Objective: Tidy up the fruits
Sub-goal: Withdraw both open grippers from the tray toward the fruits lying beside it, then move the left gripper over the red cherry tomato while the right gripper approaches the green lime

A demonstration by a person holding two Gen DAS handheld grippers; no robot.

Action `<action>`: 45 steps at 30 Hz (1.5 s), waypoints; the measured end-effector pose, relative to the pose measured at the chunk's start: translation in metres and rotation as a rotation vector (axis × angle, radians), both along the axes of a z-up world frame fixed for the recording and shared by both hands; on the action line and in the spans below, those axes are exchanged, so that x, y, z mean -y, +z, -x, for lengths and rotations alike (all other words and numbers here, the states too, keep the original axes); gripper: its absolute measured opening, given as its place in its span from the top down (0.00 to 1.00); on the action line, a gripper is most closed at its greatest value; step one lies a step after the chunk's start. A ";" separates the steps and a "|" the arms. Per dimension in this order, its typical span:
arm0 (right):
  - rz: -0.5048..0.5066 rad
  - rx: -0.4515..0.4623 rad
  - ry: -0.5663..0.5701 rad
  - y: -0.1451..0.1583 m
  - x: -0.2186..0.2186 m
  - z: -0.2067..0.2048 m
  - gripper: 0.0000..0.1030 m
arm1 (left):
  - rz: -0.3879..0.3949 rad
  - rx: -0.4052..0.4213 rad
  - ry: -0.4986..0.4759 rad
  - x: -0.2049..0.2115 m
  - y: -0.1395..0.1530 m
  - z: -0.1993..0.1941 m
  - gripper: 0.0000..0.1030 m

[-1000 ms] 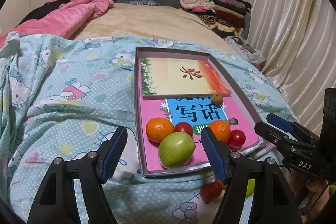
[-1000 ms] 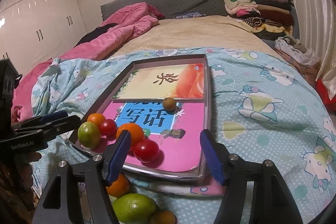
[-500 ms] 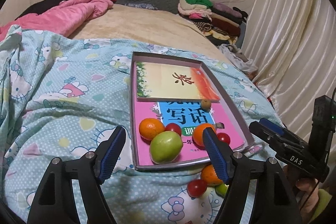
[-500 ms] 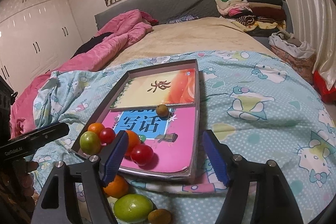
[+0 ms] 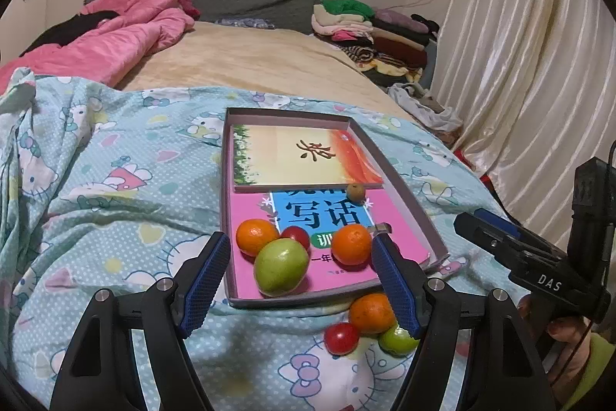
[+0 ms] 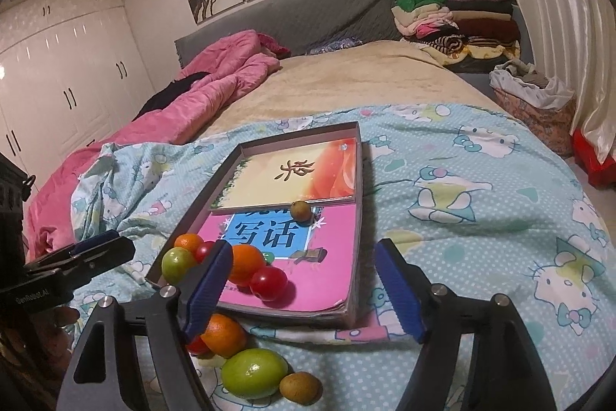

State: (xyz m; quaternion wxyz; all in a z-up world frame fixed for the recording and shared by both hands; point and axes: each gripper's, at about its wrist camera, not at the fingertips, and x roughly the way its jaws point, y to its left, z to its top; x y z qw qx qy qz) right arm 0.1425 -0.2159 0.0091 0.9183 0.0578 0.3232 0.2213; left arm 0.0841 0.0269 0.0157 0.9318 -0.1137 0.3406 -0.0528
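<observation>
My left gripper (image 5: 300, 280) hung released; my right gripper (image 6: 304, 289), empty, was opening; I should straddle one loose orange (image 6: 223, 334) squarely.

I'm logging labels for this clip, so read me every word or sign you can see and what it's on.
"DAS": on the right claw's body.
"GenRobot.AI": on the left claw's body.
"写话": blue panel of the pink book.
"训": green patch, partly covered.
One brush character on the upper book: unreadable.
</observation>
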 end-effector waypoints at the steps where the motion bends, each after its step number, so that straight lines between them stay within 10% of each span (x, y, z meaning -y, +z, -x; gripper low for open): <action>1: -0.003 0.001 0.003 0.001 0.001 0.001 0.26 | 0.001 0.001 -0.001 0.000 0.000 0.000 0.25; 45: 0.150 0.046 0.158 0.004 -0.041 0.046 0.23 | -0.026 -0.050 -0.052 0.013 0.000 0.015 0.25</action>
